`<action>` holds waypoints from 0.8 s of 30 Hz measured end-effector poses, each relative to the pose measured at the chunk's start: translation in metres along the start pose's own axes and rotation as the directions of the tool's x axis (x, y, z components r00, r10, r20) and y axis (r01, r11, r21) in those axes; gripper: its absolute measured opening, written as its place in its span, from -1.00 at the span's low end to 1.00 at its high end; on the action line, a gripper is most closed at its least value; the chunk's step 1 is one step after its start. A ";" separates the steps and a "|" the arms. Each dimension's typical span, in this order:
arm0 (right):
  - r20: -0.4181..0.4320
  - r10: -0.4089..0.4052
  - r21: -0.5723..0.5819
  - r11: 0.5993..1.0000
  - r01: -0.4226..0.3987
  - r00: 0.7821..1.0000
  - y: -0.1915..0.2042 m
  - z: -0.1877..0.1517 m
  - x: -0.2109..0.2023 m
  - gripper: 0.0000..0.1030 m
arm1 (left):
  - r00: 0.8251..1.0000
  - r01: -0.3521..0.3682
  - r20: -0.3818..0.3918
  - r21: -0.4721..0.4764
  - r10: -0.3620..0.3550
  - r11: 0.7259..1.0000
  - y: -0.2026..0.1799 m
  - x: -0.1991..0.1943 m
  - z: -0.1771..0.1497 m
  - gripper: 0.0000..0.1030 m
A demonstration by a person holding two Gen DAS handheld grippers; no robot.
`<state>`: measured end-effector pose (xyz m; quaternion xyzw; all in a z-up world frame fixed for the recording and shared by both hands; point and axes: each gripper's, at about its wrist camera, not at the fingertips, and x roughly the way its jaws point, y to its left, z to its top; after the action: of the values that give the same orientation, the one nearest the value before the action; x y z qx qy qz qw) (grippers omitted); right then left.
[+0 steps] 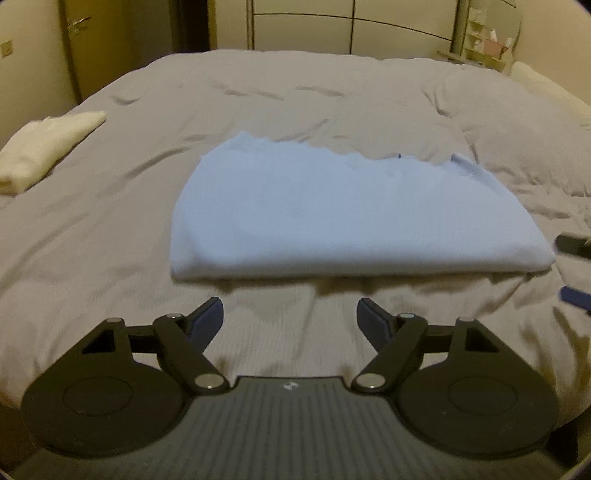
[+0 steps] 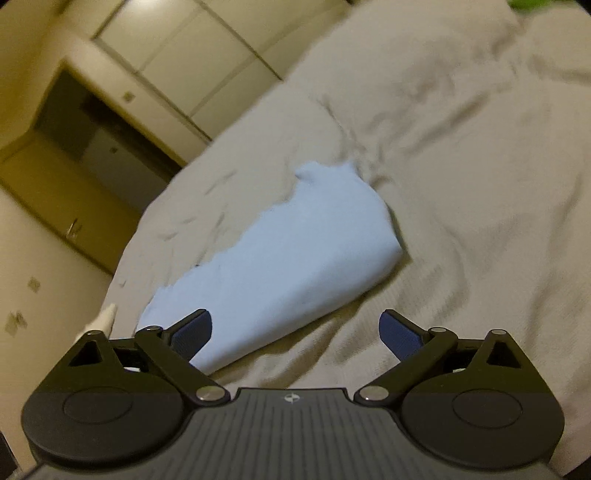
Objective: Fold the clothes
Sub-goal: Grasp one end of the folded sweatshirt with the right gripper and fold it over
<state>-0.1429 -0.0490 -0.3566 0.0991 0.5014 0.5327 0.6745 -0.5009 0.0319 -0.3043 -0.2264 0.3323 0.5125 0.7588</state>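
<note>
A light blue garment point(image 1: 347, 218) lies folded into a flat rectangle on the grey bed point(image 1: 110, 229). My left gripper point(image 1: 290, 314) hovers open just short of its near folded edge, with nothing between the fingers. In the right wrist view the same blue garment point(image 2: 280, 266) runs diagonally, and my right gripper point(image 2: 295, 328) is open over its near corner, its left finger point(image 2: 194, 330) above the cloth. The right gripper's fingertips point(image 1: 574, 269) show at the right edge of the left wrist view, beside the garment's right end.
A folded cream garment point(image 1: 44, 147) rests at the bed's left edge. A pillow point(image 1: 543, 81) lies at the far right. Wardrobe doors point(image 1: 351, 26) and a shelf with a mirror point(image 1: 487, 37) stand behind the bed. A doorway point(image 2: 96, 140) opens on the left.
</note>
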 end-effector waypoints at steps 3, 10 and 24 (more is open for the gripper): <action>-0.034 0.037 0.141 0.989 -0.032 0.999 -0.021 0.005 0.016 0.53 | 1.000 0.010 0.010 0.007 -0.010 1.000 0.001 0.011 0.011 0.38; 0.023 0.037 0.332 0.942 -0.042 0.999 -0.051 0.015 0.044 0.10 | 0.998 0.064 0.006 0.001 -0.064 0.998 0.008 0.042 0.034 0.27; 0.033 -0.057 0.290 0.956 0.045 0.998 -0.045 0.016 0.065 -0.26 | 0.995 0.100 -0.041 0.107 -0.096 0.989 -0.008 0.097 0.046 0.42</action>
<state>-0.1070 -0.0078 -0.4158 0.1945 0.5624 0.4340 0.6764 -0.4562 0.1217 -0.3448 -0.2097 0.3616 0.4516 0.7882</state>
